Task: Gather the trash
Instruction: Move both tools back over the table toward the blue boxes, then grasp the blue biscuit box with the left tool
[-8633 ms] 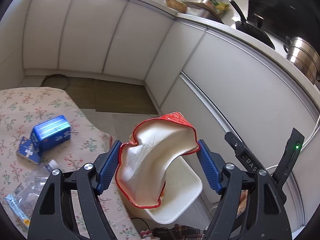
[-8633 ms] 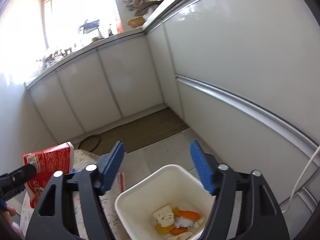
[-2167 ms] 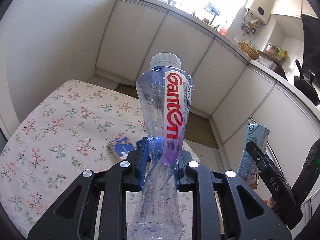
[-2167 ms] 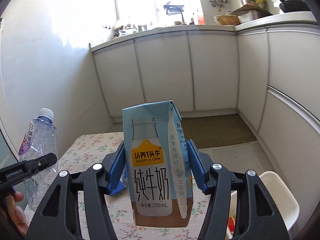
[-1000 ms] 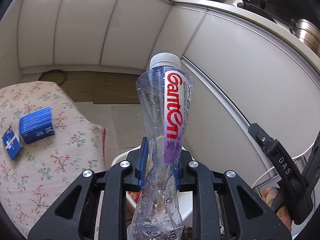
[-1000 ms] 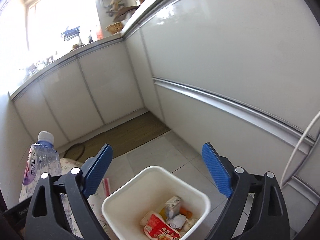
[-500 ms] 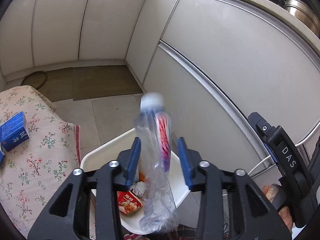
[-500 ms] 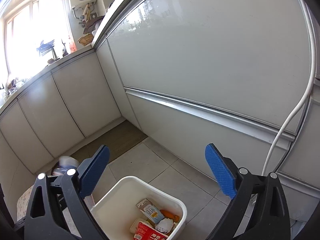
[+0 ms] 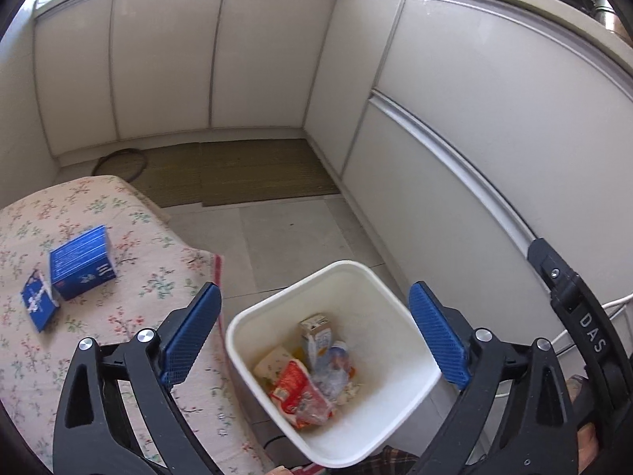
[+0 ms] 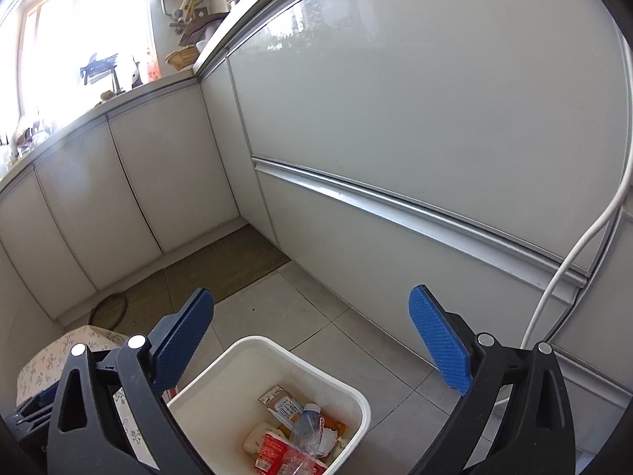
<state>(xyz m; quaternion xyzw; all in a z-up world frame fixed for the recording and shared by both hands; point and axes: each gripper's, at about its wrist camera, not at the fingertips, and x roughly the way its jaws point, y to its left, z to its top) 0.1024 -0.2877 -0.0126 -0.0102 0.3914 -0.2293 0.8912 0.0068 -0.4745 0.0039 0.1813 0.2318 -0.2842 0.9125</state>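
Note:
A white bin (image 9: 368, 277) stands on the floor beside the table, also seen in the right wrist view as the bin (image 10: 237, 360). Inside lie the crushed clear bottle (image 9: 334, 370), a milk carton (image 9: 316, 332) and a red packet (image 9: 294, 388). My left gripper (image 9: 312, 324) hovers above the bin, its jaws opening wide with nothing between them. My right gripper (image 10: 312, 328) is open and empty above the bin; the bottle (image 10: 308, 421) and carton (image 10: 283, 405) lie below it. A blue box (image 9: 81, 263) and a small blue packet (image 9: 39, 303) rest on the floral tablecloth (image 9: 138, 289).
White cabinet fronts (image 9: 474, 126) wrap the corner close behind the bin. A brown mat (image 9: 237, 170) covers the floor by the far cabinets. The other gripper's black body (image 9: 581, 332) shows at right, and a white cable (image 10: 573, 253) hangs along the cabinet.
The left jaws have spread wide and let the crushed bottle go; it has dropped into the bin. The right gripper stays open over the bin.

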